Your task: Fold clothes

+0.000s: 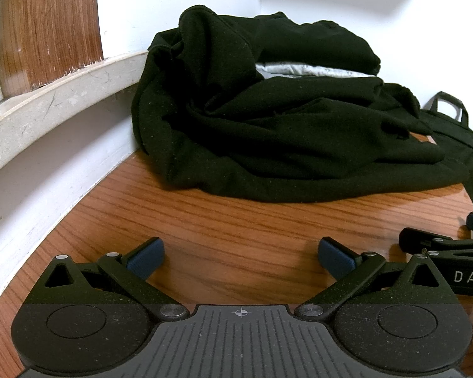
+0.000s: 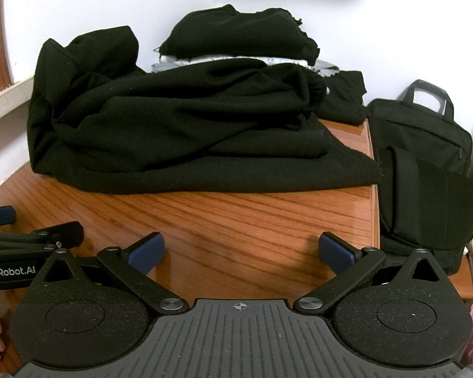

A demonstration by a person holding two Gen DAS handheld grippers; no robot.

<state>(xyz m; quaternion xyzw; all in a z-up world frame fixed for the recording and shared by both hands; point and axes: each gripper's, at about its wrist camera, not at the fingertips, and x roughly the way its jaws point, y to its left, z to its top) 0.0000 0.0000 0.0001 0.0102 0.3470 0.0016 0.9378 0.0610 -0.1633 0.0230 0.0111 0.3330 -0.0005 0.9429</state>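
Getting ready to grab the black clothes

I hold my left gripper (image 1: 241, 256) and right gripper (image 2: 241, 252) low in the frame over the bare wooden table (image 2: 236, 220), both spread wide with nothing in them. The crumpled black garment (image 2: 179, 132) lies in the middle of each view, well apart from both. Behind it sits a small stack of folded clothes (image 2: 242, 39); a black bag (image 2: 422, 145) stands at the right. I think no fold has begun. Next I must reach forward and pinch the near hem.
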